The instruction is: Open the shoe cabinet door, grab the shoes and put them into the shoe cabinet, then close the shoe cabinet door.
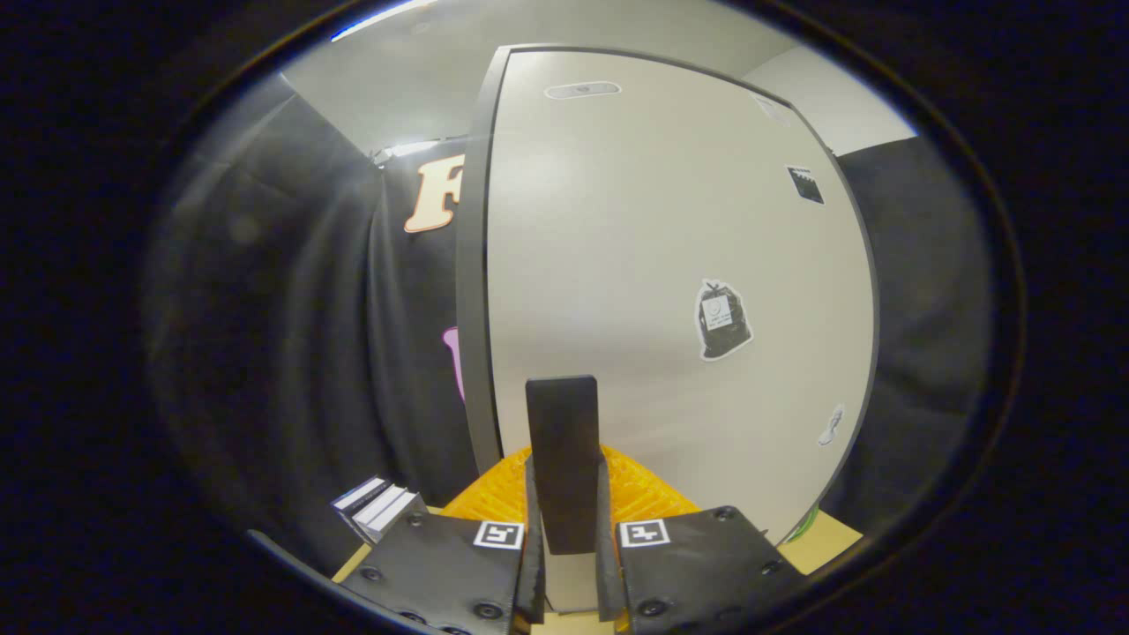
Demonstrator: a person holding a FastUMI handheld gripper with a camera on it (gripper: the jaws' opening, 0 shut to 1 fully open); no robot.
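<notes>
I had my gripper (564, 494) clamped on the dark handle (562, 459) of the cabinet door (661, 265); opening was under way, calling next for a steady swing outward.

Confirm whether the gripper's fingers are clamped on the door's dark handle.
Yes: both fingers of the gripper press on the upright dark handle of the door.

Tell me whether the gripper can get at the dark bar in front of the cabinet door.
Probably yes: the dark bar already stands between the fingers of the gripper, which seem to press on both its sides. Nothing blocks it; the cabinet door lies just beyond.
</notes>
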